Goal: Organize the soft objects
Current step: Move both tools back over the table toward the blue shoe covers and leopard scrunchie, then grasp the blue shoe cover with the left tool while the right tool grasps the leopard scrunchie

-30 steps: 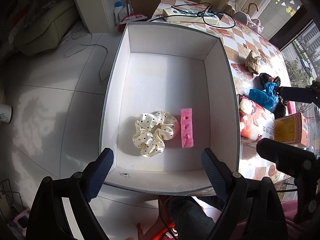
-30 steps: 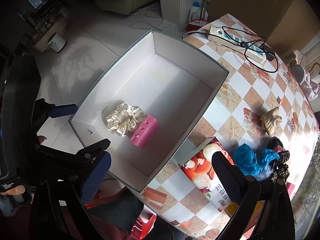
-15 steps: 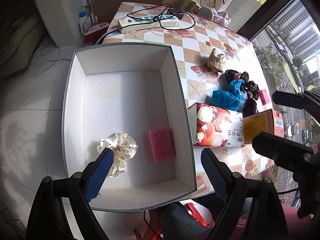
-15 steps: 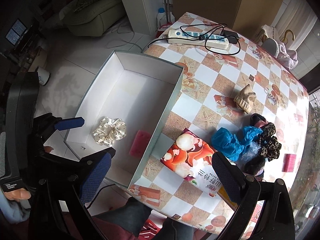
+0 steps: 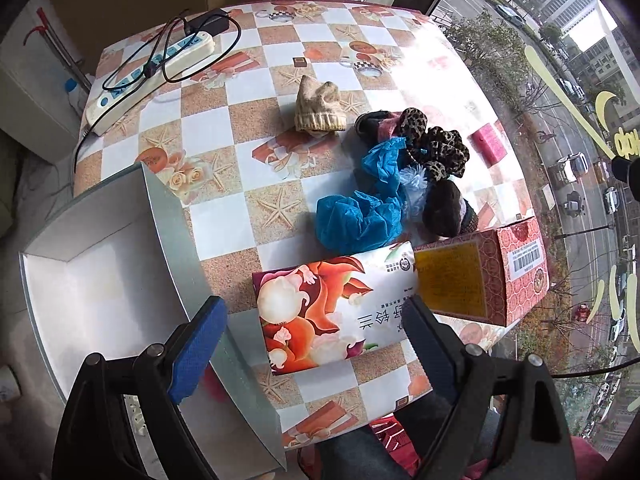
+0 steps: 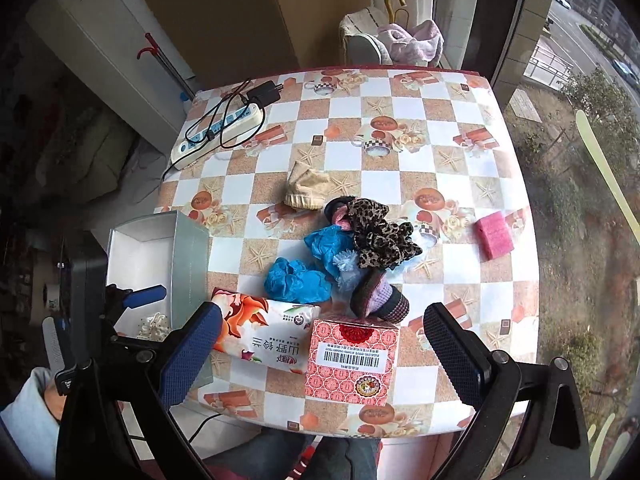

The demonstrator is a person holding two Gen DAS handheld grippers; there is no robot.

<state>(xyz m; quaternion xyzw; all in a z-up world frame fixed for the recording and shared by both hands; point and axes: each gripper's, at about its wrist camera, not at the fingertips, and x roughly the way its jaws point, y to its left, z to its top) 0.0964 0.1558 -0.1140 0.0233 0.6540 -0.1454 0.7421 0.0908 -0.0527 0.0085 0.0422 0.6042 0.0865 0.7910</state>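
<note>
A heap of soft things lies mid-table: a blue shoe cover (image 5: 356, 216) (image 6: 298, 278), a leopard scrunchie (image 5: 434, 148) (image 6: 380, 236), a dark knit piece (image 5: 446, 208) (image 6: 380, 294) and a beige knit hat (image 5: 320, 106) (image 6: 306, 190). A pink sponge (image 5: 488, 144) (image 6: 494, 234) lies apart at the right. The white box (image 5: 100, 276) (image 6: 140, 256) stands off the table's left edge; a polka-dot scrunchie (image 6: 154, 326) shows inside. My left gripper (image 5: 314, 334) is open and empty above the tissue pack. My right gripper (image 6: 320, 354) is open and empty above the red carton.
A floral tissue pack (image 5: 336, 308) (image 6: 264, 336) and a red carton (image 5: 480, 276) (image 6: 352, 360) sit at the table's near edge. A power strip with cables (image 5: 152, 80) (image 6: 218, 136) lies at the far left. A window bounds the right side.
Both grippers have swung right, from over the white box to over the table. The box has slid to the left of both views and the soft heap has come to the centre.
</note>
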